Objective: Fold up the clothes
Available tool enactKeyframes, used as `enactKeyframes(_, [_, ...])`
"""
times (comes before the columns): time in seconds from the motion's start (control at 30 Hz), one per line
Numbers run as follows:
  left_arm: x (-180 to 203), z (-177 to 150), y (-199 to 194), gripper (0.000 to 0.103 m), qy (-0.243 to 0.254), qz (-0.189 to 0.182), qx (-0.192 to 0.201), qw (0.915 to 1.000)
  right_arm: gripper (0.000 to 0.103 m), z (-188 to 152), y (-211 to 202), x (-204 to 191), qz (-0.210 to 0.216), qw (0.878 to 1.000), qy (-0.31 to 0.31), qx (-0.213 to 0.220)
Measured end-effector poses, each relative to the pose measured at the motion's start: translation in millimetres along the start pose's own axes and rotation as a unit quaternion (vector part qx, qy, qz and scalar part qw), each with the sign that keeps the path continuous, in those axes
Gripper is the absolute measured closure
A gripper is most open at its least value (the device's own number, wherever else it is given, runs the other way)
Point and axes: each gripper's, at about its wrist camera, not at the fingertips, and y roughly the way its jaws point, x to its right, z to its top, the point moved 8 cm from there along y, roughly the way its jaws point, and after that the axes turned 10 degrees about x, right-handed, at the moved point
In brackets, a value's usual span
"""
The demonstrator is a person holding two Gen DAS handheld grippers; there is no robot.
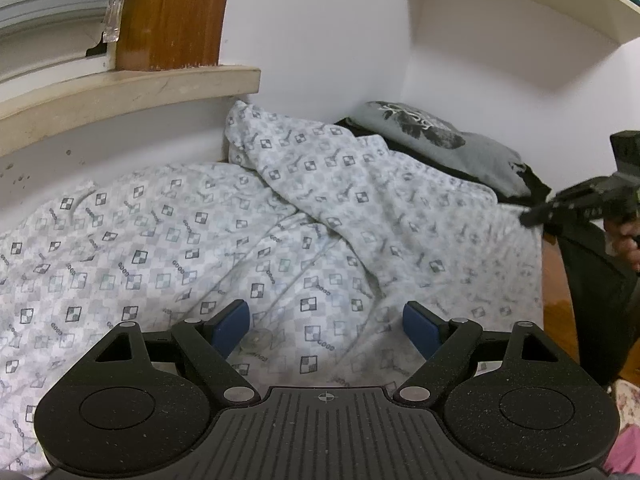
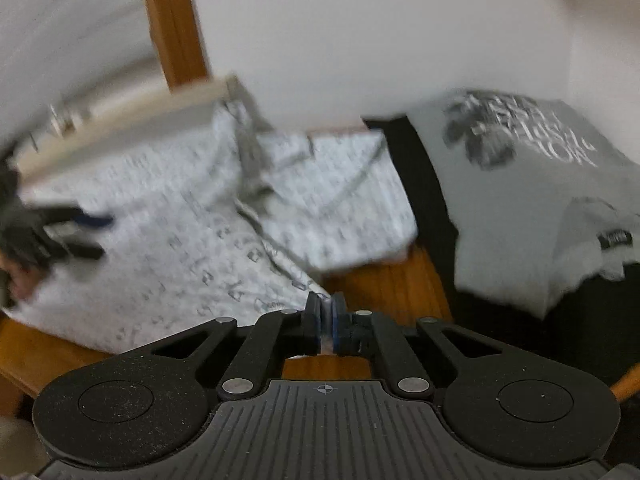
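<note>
While the left wrist view stays sharp, its left gripper (image 1: 326,330) hangs with jaws spread wide and nothing between them, above a white checker-print garment (image 1: 192,248) spread in rumpled folds below a window sill (image 1: 132,90). A grey printed shirt (image 1: 448,140) lies on dark fabric near the wall. Blurred by motion, the right wrist view alone shows the right gripper (image 2: 326,314) clenched on a corner of that white garment, over a wooden surface (image 2: 384,284).

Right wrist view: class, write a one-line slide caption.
Right tongs shut on the patterned white garment's corner, grey printed T-shirt beside.
</note>
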Motion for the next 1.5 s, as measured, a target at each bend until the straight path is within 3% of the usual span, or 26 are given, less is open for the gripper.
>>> enactKeyframes(0.03, [-1, 0, 0, 0.017, -0.001, 0.002, 0.0, 1.0, 0.084, -4, 3, -1, -0.012, 1.0, -0.007, -0.004])
enactKeyframes(0.1, [-3, 1, -1, 0.017, 0.003, 0.012, 0.004, 0.9999, 0.07, 0, 2, -4, -0.039, 0.999, -0.021, 0.009])
enactKeyframes(0.23, [-8, 7, -18, 0.017, 0.026, 0.062, 0.024, 0.9975, 0.068, 15, -12, -12, -0.077, 0.993, -0.038, 0.082])
enactKeyframes(0.33, [-21, 6, -41, 0.007, 0.038, 0.095, 0.03, 0.9943, 0.067, 12, -7, -45, -0.042, 0.99, -0.054, 0.12])
enactKeyframes(0.43, [-42, 2, -68, 0.004, 0.046, 0.132, 0.033, 0.9896, 0.069, 0, 9, -83, 0.017, 0.991, -0.054, 0.119])
enactKeyframes(0.57, [-81, -8, -107, 0.004, 0.026, 0.179, 0.033, 0.983, 0.069, -15, 33, -101, 0.005, 0.995, -0.055, 0.087])
enactKeyframes(0.73, [-112, -21, -146, 0.004, 0.013, 0.222, 0.034, 0.9744, 0.07, -25, 33, -93, -0.013, 0.994, -0.035, 0.103])
enactKeyframes(0.9, [-127, -36, -168, 0.004, -0.005, 0.244, 0.033, 0.9693, 0.068, -29, 30, -94, -0.023, 0.992, -0.051, 0.114])
enactKeyframes(1.23, [-115, -52, -201, 0.004, -0.014, 0.25, 0.048, 0.9671, 0.068, -33, 22, -92, -0.023, 0.991, -0.057, 0.117])
enactKeyframes(1.37, [-112, -54, -196, 0.003, -0.009, 0.246, 0.028, 0.9687, 0.068, -33, 20, -91, -0.02, 0.99, -0.056, 0.126])
enactKeyframes(1.5, [-118, -58, -188, 0.002, -0.024, 0.244, 0.006, 0.9695, 0.067, -19, 22, -96, -0.016, 0.993, -0.062, 0.103])
